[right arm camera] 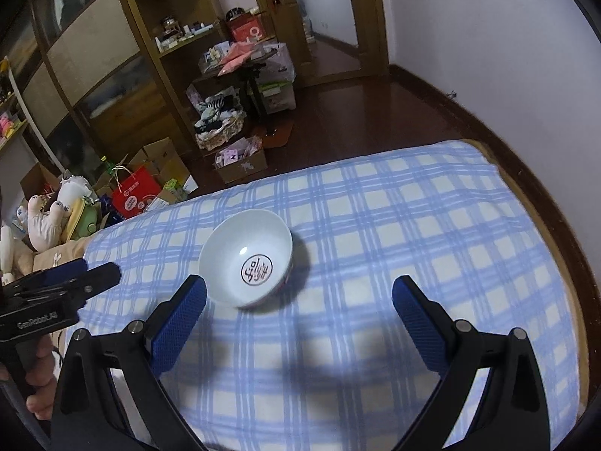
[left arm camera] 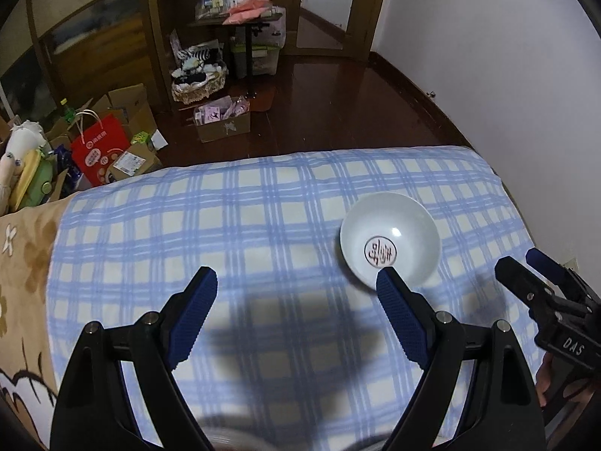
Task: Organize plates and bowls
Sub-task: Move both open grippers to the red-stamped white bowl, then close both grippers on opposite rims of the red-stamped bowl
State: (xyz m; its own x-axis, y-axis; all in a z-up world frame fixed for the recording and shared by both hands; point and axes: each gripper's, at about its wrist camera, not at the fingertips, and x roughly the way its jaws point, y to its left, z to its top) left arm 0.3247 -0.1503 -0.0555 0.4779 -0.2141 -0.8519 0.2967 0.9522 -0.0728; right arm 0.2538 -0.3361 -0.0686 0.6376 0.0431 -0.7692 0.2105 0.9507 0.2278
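Both the left gripper and right gripper hang spread and empty over the bed; the bowl sits mid-frame.

Glossy ceramic bowl, soft checked cloth, polished wood floor
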